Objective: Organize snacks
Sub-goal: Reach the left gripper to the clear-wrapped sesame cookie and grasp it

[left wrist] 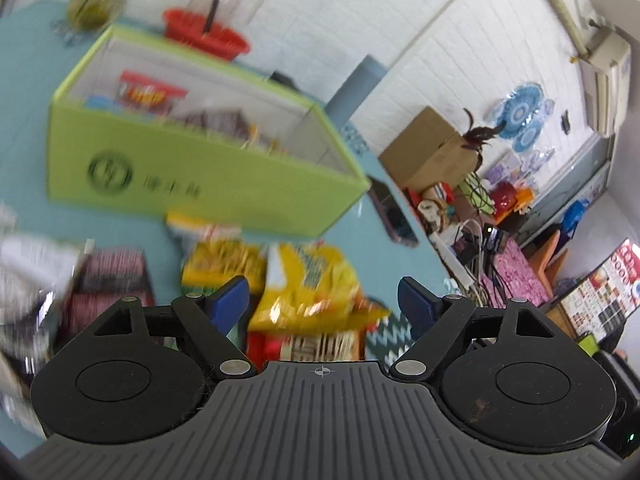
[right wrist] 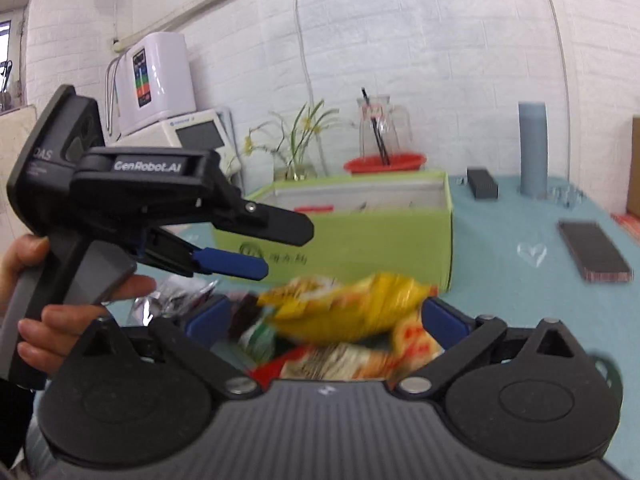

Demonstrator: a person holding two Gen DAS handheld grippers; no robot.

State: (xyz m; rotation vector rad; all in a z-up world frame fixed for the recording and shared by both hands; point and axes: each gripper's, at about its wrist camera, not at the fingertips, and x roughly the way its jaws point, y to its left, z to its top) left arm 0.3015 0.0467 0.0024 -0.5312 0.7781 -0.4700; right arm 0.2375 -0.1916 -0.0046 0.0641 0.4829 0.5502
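A lime green open box (left wrist: pixel 192 168) stands on the blue table and holds several snack packs; it also shows in the right wrist view (right wrist: pixel 360 236). A pile of snack bags lies in front of it, with a yellow bag (left wrist: pixel 312 288) on top. My left gripper (left wrist: pixel 324 300) is open above the pile and holds nothing. My right gripper (right wrist: pixel 326 318) is open, its blue pads on either side of the yellow bag (right wrist: pixel 360 308); the bag is blurred. The left gripper also shows in the right wrist view (right wrist: pixel 240 248), held by a hand.
A red basin (right wrist: pixel 384 162), glass jug (right wrist: pixel 378 124) and vase of flowers (right wrist: pixel 296 140) stand behind the box. A phone (right wrist: pixel 594 252), a dark block (right wrist: pixel 482 184) and a grey cylinder (right wrist: pixel 532 148) sit on the table at right. Cardboard boxes (left wrist: pixel 432 148) and clutter lie beyond the table edge.
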